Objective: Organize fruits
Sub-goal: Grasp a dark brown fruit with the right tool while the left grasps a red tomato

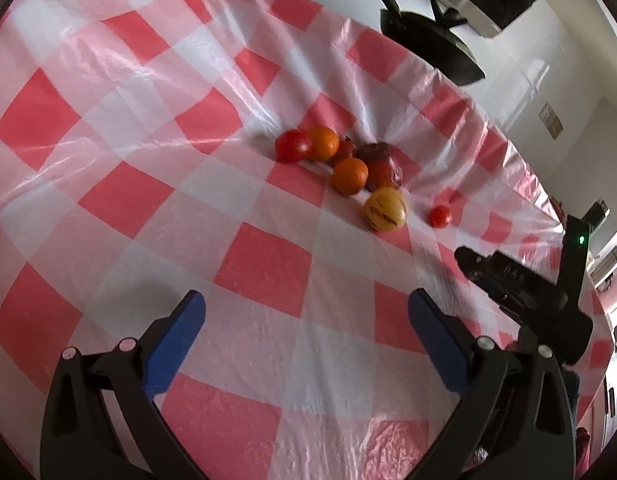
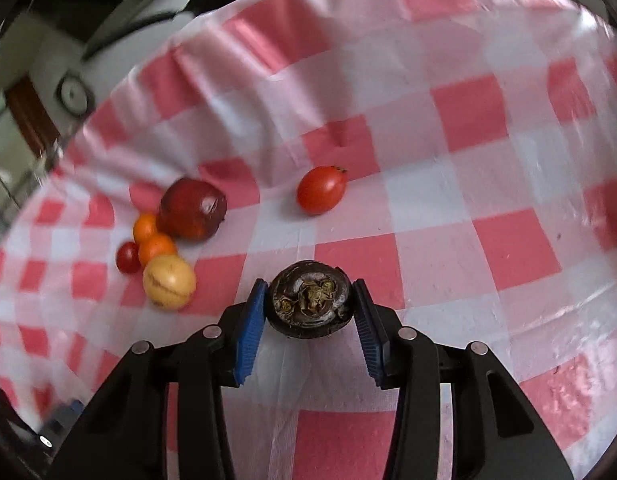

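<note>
My right gripper is shut on a dark mangosteen and holds it above the checked cloth. To its left lies a cluster: a yellow striped fruit, two oranges, a red tomato and a dark red fruit. A small oval tomato lies apart, ahead of the gripper. My left gripper is open and empty, well short of the same cluster: yellow fruit, oranges, tomato, small tomato.
The red and white checked plastic cloth covers the whole table. The right gripper's black body shows at the right of the left wrist view. A black lamp or stand is beyond the table's far edge.
</note>
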A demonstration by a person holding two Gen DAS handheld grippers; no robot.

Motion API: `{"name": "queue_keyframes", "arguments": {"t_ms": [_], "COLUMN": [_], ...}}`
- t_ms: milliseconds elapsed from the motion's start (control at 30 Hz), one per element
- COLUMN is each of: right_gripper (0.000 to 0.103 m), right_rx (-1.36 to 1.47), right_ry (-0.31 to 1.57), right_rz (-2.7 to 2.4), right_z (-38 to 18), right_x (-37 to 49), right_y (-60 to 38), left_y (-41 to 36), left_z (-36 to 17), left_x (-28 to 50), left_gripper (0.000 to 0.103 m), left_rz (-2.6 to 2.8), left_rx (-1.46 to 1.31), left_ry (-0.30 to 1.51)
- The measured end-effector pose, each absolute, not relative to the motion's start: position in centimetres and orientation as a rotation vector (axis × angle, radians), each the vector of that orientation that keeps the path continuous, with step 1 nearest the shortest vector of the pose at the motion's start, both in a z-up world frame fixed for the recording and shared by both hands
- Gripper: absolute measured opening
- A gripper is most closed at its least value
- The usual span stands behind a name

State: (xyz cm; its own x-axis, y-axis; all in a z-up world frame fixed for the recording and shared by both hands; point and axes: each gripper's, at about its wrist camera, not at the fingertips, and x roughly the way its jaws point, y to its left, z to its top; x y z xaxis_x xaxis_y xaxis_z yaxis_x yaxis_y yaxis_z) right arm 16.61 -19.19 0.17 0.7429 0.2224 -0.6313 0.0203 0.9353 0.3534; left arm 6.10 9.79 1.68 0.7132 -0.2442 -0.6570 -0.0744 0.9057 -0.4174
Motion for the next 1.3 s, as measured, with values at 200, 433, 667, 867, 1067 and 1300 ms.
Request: {"name": "queue_keyframes", "arguments": {"t_ms": [200,433,667,867,1067,1300], "right_gripper": [0.043,0.043,0.043,0.043,0.043,0.043], "right_rx": [0.409,0.418,0.4,0.401,0.4,0.402], "right_ry": [0.7,0.701,0.721,0.726,0.726,0.723], "right_rz": [0.135,0.147,0.153,0.158,0.161,0.161], "right_z": [0.0,0.3,0.2,0.1,0.1,0.1], "right_x": [16.6,15.8,16.2,16.3,16.3,16.3], "right_y": [-19.8,-20.3,-20.0,-20.0,-20.0,-20.0], "left_y": [8.4,8.9,7.6,6.4,7.4,9.0], "left_z": [1.7,1.6,1.1,1.0,2.4,4.3], "left_x": [8.2,17.0,24.0,25.5,17.5,5.0], "left_gripper": [0.101,0.088,0.063,0.037,0.037,0.037], "left_rz": [-0.097,0.106,0.03,-0.012,-0.08,-0.104], "left_rx": [-0.442,-0.301,-0.031,0.049,-0.109,-0.333], "left_ry": [0.821,0.877,0.927,0.92,0.836,0.669]}}
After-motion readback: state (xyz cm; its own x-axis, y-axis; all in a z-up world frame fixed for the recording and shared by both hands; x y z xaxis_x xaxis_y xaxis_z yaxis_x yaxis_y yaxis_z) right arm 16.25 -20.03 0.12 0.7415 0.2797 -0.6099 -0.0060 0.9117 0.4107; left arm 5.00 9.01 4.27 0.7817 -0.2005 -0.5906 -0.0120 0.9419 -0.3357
